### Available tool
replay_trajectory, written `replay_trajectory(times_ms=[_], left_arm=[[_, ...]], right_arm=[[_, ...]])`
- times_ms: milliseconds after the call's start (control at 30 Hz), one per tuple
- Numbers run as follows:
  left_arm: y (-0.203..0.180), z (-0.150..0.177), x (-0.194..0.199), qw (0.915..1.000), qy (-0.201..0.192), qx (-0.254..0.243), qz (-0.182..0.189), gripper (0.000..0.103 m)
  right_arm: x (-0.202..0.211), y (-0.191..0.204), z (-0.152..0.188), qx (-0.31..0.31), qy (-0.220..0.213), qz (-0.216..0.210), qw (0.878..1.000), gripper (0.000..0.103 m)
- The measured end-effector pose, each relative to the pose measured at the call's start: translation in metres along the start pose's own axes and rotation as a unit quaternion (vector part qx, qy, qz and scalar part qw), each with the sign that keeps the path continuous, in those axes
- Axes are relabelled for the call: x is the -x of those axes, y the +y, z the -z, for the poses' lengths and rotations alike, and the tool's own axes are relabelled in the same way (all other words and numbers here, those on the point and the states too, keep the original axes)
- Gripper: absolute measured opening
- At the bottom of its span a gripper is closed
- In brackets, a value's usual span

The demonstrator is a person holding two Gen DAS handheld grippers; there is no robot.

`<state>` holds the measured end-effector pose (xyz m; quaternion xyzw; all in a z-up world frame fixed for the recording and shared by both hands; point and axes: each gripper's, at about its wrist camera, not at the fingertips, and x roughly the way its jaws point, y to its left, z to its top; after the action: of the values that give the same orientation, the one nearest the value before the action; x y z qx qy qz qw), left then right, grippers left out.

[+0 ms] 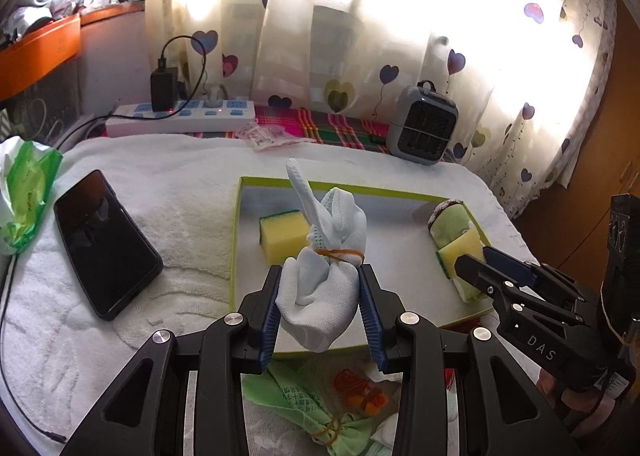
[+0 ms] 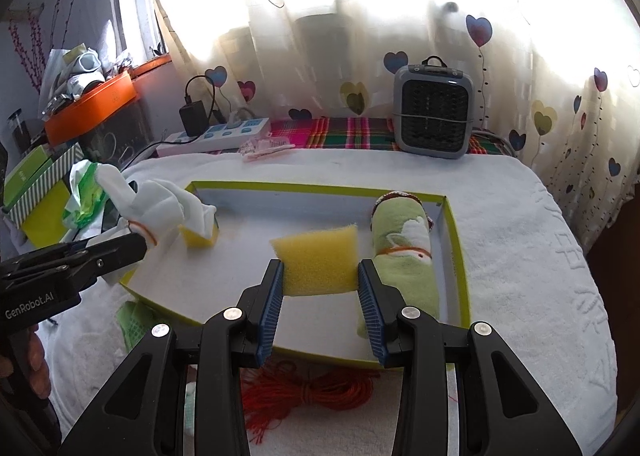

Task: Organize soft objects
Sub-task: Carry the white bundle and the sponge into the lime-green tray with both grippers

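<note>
My left gripper (image 1: 320, 276) is shut on a white cloth bundle (image 1: 324, 280) tied with an orange rubber band, held over the near left part of the green-rimmed tray (image 1: 236, 240). My right gripper (image 2: 320, 276) is shut on a yellow sponge (image 2: 320, 260) above the tray (image 2: 460, 240). A second yellow sponge (image 1: 282, 234) lies in the tray's left part. A rolled green towel (image 2: 404, 256) tied with a band lies along the tray's right side. The white bundle also shows in the right wrist view (image 2: 160, 204), and the right gripper in the left wrist view (image 1: 476, 260).
A black phone (image 1: 104, 244) lies on the white towel left of the tray. A grey heater (image 2: 434, 116), a power strip (image 1: 180, 116) and a green plastic bag (image 1: 24, 196) stand around. A green tied cloth (image 1: 320, 420) and red string (image 2: 304, 392) lie near me.
</note>
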<state>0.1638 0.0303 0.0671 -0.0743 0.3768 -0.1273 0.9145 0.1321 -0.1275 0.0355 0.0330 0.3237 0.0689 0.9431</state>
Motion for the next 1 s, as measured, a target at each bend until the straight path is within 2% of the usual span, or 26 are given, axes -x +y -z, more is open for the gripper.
replay_trajectory(times_ms=[433,1000], left_arm=[[0.006,-0.003,-0.032,0.9996,0.027,0.003,-0.008,0.035],[0.01,-0.006,-0.054,0.9991,0.041,0.009,-0.01,0.035]], right_arm=[[-0.039,0.004,-0.014,0.015,0.033,-0.003,0.999,0.039],[-0.066,0.007,-0.021,0.032,0.054,0.007,0.998,0.039]])
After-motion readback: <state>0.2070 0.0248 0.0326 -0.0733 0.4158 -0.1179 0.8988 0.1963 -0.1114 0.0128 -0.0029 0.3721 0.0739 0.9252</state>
